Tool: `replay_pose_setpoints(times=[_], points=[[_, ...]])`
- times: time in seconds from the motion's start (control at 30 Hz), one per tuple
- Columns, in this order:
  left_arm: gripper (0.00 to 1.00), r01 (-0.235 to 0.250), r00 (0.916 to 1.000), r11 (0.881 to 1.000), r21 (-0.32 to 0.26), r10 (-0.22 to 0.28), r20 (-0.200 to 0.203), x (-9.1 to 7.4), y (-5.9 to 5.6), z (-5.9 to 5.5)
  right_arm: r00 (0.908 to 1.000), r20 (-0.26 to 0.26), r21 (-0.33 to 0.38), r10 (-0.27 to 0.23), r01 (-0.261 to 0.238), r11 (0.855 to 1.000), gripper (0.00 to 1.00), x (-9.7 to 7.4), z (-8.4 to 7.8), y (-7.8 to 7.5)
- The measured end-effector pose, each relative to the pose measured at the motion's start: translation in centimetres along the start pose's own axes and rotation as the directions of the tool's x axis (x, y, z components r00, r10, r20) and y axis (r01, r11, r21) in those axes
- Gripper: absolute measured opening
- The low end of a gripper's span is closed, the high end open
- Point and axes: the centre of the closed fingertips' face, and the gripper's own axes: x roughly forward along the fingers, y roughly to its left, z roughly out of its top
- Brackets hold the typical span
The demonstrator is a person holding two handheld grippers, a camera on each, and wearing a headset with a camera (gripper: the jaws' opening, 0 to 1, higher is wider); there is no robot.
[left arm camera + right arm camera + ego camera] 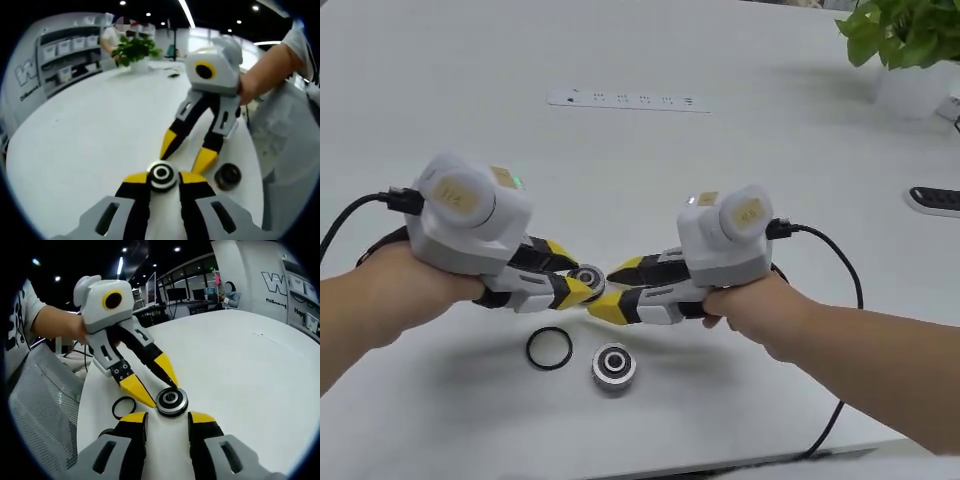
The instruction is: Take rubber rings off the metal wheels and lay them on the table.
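One rubber ring (549,348) lies on the surface (720,150) beside a bare wheel (614,365); fingers of the left gripper (584,279) clench a second wheel (171,401), seemingly still ringed, while those of the right gripper (615,287) stand released.

Held tip to tip: the left gripper (578,276) has its fingers (575,292) clamped on a metal wheel (589,278); the right gripper (602,292) faces it, fingers (625,268) spread.

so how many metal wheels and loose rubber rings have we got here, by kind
round metal wheels: 2
loose black rubber rings: 1
total: 3
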Motion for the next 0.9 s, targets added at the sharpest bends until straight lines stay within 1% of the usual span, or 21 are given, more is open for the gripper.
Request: replay_pose_setpoints(times=[0.2, 0.3, 0.33, 0.37, 0.5, 0.57, 0.9], points=[[0.19, -0.003, 1.0000, 1.000, 0.011, 0.003, 0.000, 0.2, 0.1, 0.1, 1.0000, 0.004, 0.001, -0.002, 0.002, 1.000, 0.29, 0.0, 0.1, -0.1], [0.17, -0.008, 1.0000, 0.999, 0.034, 0.008, -0.004, 0.2, 0.1, 0.1, 1.0000, 0.008, 0.001, -0.003, 0.003, 1.000, 0.29, 0.1, 0.2, -0.2], [0.17, -0.002, 0.9999, 0.999, 0.033, 0.003, -0.011, 0.2, 0.0, -0.1, 1.0000, 0.008, 0.001, -0.004, 0.004, 1.000, 0.29, 0.1, 0.3, -0.2], [0.17, -0.005, 1.0000, 0.999, 0.031, 0.006, -0.005, 0.3, 0.0, 0.1, 0.9999, 0.010, 0.000, -0.005, 0.005, 1.000, 0.29, 0.2, 0.3, -0.2], [0.14, -0.017, 0.9998, 1.000, 0.026, 0.017, -0.002, 0.4, 0.2, 0.1, 0.9999, 0.012, 0.000, -0.007, 0.007, 1.000, 0.29, 0.3, 0.4, -0.2], [0.14, -0.015, 0.9999, 0.999, 0.034, 0.016, -0.002, 0.4, 0.2, 0.1, 0.9998, 0.016, 0.000, -0.011, 0.011, 1.000, 0.30, 0.4, 0.5, -0.3], [0.14, -0.028, 0.9996, 0.999, 0.016, 0.028, 0.006, 0.5, 0.2, 0.1, 0.9995, 0.023, -0.004, -0.023, 0.023, 1.000, 0.30, 1.1, 0.8, -0.2]])
